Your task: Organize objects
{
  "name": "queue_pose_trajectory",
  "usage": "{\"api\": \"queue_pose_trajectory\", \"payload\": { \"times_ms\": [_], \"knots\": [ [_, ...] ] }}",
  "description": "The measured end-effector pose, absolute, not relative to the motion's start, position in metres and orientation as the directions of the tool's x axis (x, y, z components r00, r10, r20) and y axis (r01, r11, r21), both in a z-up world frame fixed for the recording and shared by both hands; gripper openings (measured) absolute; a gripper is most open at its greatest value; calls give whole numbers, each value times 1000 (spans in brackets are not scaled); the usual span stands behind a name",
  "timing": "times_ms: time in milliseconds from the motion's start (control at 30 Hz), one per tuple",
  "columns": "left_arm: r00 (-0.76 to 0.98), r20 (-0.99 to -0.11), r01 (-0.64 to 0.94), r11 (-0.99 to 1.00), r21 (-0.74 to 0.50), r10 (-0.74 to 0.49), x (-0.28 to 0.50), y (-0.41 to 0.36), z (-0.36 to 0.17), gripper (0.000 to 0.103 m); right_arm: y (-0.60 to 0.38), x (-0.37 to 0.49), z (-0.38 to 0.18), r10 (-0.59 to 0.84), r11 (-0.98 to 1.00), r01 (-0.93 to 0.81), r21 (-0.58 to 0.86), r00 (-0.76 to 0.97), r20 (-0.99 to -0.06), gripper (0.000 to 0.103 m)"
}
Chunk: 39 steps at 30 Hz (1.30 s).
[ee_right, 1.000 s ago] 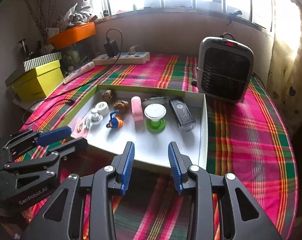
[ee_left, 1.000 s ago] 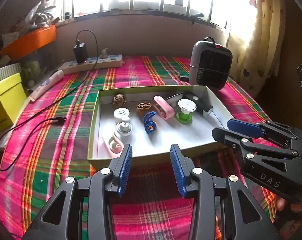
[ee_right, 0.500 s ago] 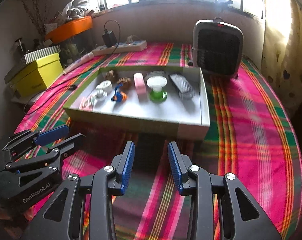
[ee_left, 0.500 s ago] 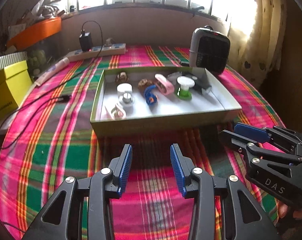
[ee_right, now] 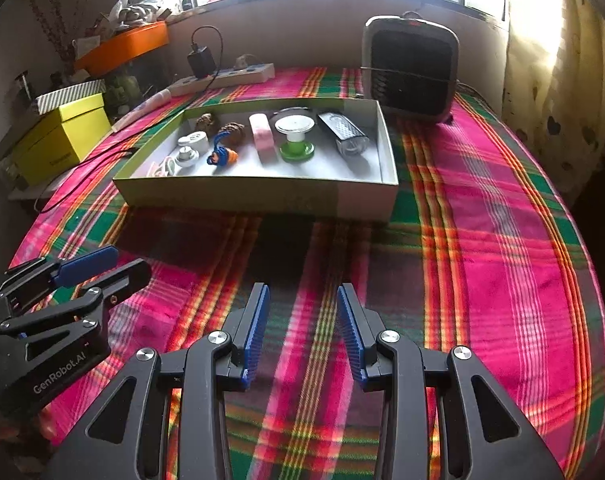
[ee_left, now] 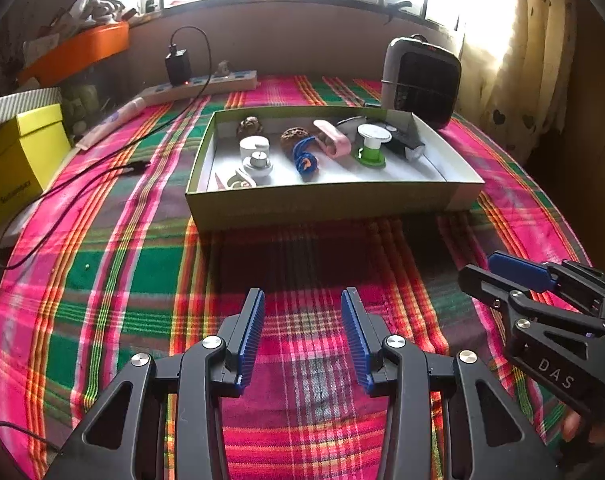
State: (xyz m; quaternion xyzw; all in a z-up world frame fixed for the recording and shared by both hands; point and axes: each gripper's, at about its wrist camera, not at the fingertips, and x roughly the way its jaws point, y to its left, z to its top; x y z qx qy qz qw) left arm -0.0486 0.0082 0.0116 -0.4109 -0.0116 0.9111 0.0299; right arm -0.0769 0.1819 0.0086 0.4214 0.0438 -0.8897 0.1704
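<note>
Both the left gripper (ee_left: pixel 302 332) and the right gripper (ee_right: pixel 302 330) hover over the plaid-covered surface (ee_right: pixel 482 240) on the near side of the shallow box (ee_right: pixel 262 196), jaws spread wide and holding nothing. Inside the box lie a green-based spool (ee_right: pixel 295 136), a pink case (ee_right: pixel 261 136), a blue clip (ee_right: pixel 221 152), two brown nuts (ee_left: pixel 292 136) and white caps (ee_left: pixel 255 156). A small heater (ee_right: pixel 410 68) stands behind the box.

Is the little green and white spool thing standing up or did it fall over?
Standing up. The green and white spool sits in the box on its green base, with its flat white top facing upward.
</note>
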Motion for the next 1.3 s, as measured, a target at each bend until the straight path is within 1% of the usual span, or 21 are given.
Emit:
{"api": "queue_pose_trajectory", "payload": {
  "times_ms": [67,100,300,500,633,667,733,800,967,1033,1067,1300],
  "knots": [
    [-659,-749,-47,-998,-41,62,-47,9,11,38,183,-75,7,-251,-943,329,58,-586,-771,44],
    [-657,-751,-47,-998,-43,64,-47,9,10,38,184,-73,6,-248,-945,323,59,-585,-772,50],
    [-644,-763,-39,-998,-47,61,-47,8,6,38,187,-71,4,-240,-950,308,61,-587,-774,50],
    [-639,-768,-42,-999,-16,39,-48,14,5,42,185,-72,4,-210,-955,295,34,-592,-778,51],
    [-639,-769,-29,-999,-16,30,-47,14,4,43,181,-72,3,-205,-951,307,18,-589,-782,58],
    [-639,-769,-25,-1000,-13,27,-47,15,4,43,180,-72,3,-195,-952,306,6,-590,-783,59],
    [-638,-770,-24,-1000,-5,19,-48,17,4,46,180,-73,2,-180,-955,298,-6,-593,-785,64],
    [-638,-770,-22,-1000,-7,20,-48,17,4,47,183,-75,2,-178,-958,286,2,-590,-787,67],
    [-638,-770,-9,-1000,-7,12,-47,19,3,50,183,-74,2,-175,-958,286,-1,-590,-788,67],
    [-636,-771,-19,-1000,-14,23,-47,19,3,56,182,-74,2,-175,-958,286,-1,-590,-788,68],
    [-635,-772,-23,-1000,-11,23,-47,20,3,57,182,-74,2,-175,-958,286,-2,-590,-788,68],
    [-635,-772,-24,-1000,-8,22,-47,21,3,57,182,-74,3,-174,-958,286,-2,-590,-788,68]
  ]
}}
